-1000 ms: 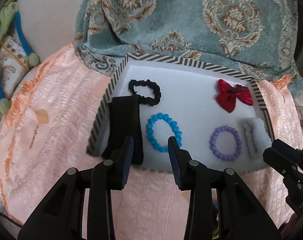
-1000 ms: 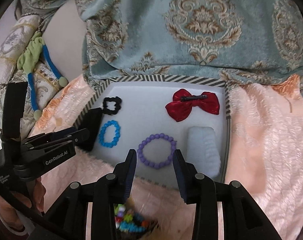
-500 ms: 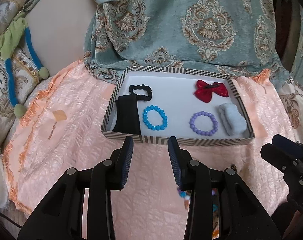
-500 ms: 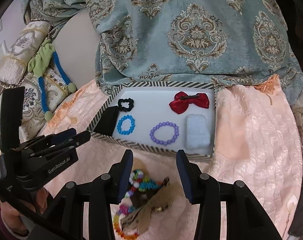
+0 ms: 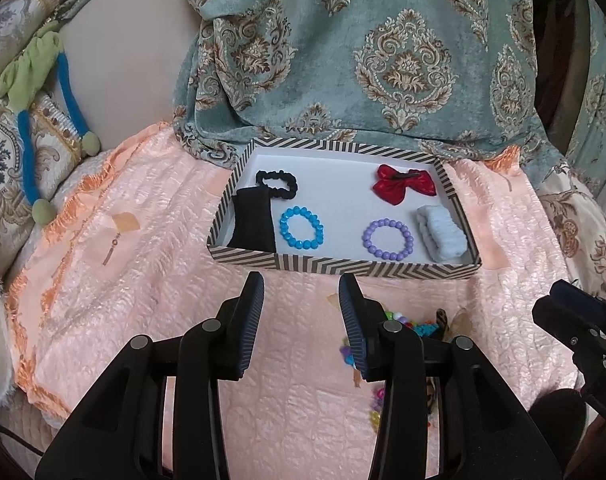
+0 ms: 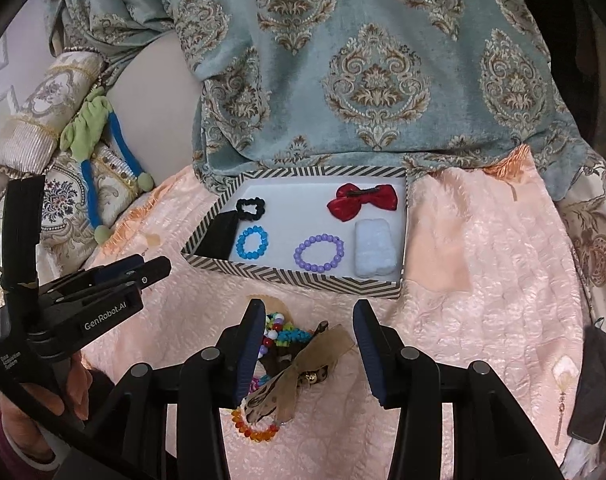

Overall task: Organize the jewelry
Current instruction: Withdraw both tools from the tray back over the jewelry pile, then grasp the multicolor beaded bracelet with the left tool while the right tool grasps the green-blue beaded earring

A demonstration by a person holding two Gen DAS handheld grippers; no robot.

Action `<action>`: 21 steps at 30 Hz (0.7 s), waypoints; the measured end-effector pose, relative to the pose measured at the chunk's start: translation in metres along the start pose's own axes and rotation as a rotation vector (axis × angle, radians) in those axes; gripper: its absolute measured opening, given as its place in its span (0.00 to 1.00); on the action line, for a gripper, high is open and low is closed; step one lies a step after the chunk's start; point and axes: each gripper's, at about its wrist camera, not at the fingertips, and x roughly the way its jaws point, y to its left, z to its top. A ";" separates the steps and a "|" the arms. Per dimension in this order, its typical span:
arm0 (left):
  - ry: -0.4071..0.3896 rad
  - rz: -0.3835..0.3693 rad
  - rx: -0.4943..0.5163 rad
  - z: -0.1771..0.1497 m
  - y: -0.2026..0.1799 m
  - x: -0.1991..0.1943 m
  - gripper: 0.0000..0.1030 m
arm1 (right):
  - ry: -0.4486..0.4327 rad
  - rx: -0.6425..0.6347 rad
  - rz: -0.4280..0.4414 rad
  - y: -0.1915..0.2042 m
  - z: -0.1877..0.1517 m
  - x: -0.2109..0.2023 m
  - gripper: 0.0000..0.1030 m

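Jewelry tray (image 5: pixel 345 267) holds two bead bracelets, blue (image 5: pixel 301 227) and purple (image 5: pixel 388 239), plus one red bow (image 5: pixel 405 183); left gripper (image 5: pixel 301 334) and right gripper (image 6: pixel 307 350) both gape wide, empty.

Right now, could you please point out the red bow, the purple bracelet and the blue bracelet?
red bow (image 6: pixel 362 201): right wrist view, on its middle knot.
purple bracelet (image 6: pixel 303 262): right wrist view, on its near-left beads.
blue bracelet (image 5: pixel 289 236): left wrist view, on its left beads.
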 end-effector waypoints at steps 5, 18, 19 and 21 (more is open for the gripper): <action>0.003 -0.026 -0.036 -0.002 0.010 -0.004 0.45 | 0.017 0.003 -0.001 -0.002 -0.010 -0.003 0.45; 0.159 -0.125 -0.093 -0.025 0.013 0.037 0.45 | 0.126 0.031 0.084 -0.009 -0.035 0.032 0.45; 0.178 -0.131 -0.086 -0.027 0.012 0.042 0.45 | 0.128 0.023 0.080 -0.008 -0.035 0.034 0.43; 0.213 -0.154 -0.087 -0.030 0.013 0.051 0.45 | 0.144 0.023 0.079 -0.009 -0.036 0.039 0.42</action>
